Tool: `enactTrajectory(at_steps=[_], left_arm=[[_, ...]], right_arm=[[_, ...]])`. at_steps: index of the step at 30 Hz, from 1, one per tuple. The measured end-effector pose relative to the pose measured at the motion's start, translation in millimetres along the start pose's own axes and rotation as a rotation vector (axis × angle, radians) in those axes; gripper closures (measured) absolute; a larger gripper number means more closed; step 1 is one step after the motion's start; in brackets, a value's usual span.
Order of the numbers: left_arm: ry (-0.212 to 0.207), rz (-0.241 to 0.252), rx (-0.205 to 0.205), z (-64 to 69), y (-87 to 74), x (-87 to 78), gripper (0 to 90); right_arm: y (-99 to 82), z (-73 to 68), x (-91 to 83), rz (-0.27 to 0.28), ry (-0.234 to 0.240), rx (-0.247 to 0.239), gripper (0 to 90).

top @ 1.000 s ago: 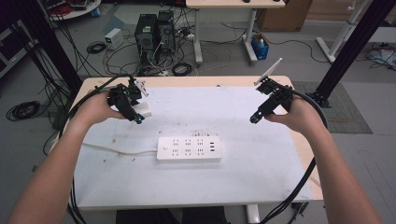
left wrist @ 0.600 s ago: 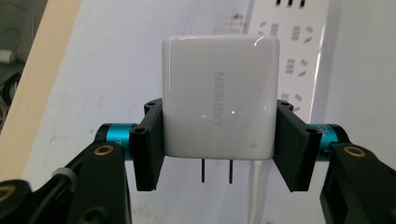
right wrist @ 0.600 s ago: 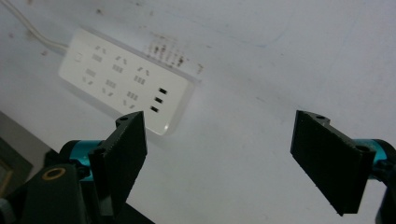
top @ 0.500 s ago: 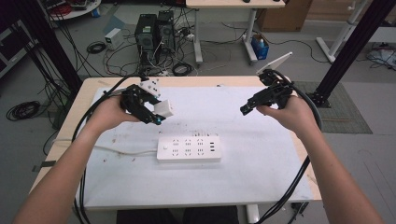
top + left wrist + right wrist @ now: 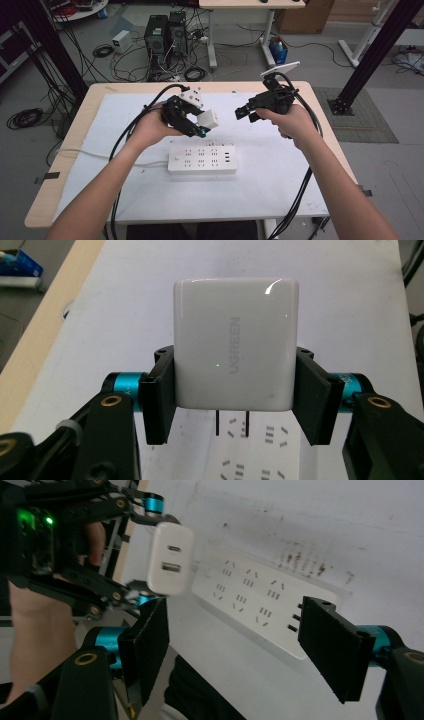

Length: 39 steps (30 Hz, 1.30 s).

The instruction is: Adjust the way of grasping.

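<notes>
High view: the left gripper (image 5: 197,125), clenching the white charger (image 5: 207,119), has carried it from the table's left to above the power strip (image 5: 202,159). Left gripper view: prongs (image 5: 232,422) are pointing toward the sockets, nearing plug-in. Right gripper view: the right gripper (image 5: 240,645) has been narrowing, grasping nothing.

Glossy white plastic charger (image 5: 235,350)

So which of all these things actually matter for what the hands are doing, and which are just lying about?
Part of the job:
- white square plastic charger, clamped in the left gripper
- white rectangular power strip on the table
- right gripper, jaws just closing on nothing

Just lying about:
- black computer towers on the floor
- coiled black cables
- blue bottle
</notes>
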<state>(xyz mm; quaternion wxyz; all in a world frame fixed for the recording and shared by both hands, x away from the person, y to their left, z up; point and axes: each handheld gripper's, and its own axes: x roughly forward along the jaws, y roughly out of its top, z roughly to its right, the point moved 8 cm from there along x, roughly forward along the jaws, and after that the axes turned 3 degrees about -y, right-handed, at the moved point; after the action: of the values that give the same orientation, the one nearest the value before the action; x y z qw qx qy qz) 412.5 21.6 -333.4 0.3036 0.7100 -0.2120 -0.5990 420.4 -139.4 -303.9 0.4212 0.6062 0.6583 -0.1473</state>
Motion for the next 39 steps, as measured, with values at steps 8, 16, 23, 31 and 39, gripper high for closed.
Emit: enactTrajectory(at_steps=[8, 16, 23, 31, 39], left_arm=[[-0.001, 0.060, 0.020, 9.7, 17.1, 14.9, 42.3], [0.017, 0.071, 0.051, 9.7, 20.9, 17.0, 42.2], [0.054, 0.046, 0.083, 8.4, 19.0, 18.6, 42.2], [0.108, -0.079, 0.057, 2.9, 0.0, 9.6, 24.3], [0.087, -0.355, -0.064, -7.9, -59.3, -23.2, 22.2]], right_arm=[[4.3, -7.9, 21.3, -0.018, 0.088, 0.047, 32.3], [4.7, -11.8, 40.3, -0.053, 0.146, 0.060, 38.3], [4.8, -15.2, 46.8, -0.063, 0.205, 0.060, 60.4], [8.0, -11.4, 36.7, -0.043, 0.163, 0.021, 62.3], [2.2, 0.4, 11.8, -0.141, -0.226, -0.304, 62.2]])
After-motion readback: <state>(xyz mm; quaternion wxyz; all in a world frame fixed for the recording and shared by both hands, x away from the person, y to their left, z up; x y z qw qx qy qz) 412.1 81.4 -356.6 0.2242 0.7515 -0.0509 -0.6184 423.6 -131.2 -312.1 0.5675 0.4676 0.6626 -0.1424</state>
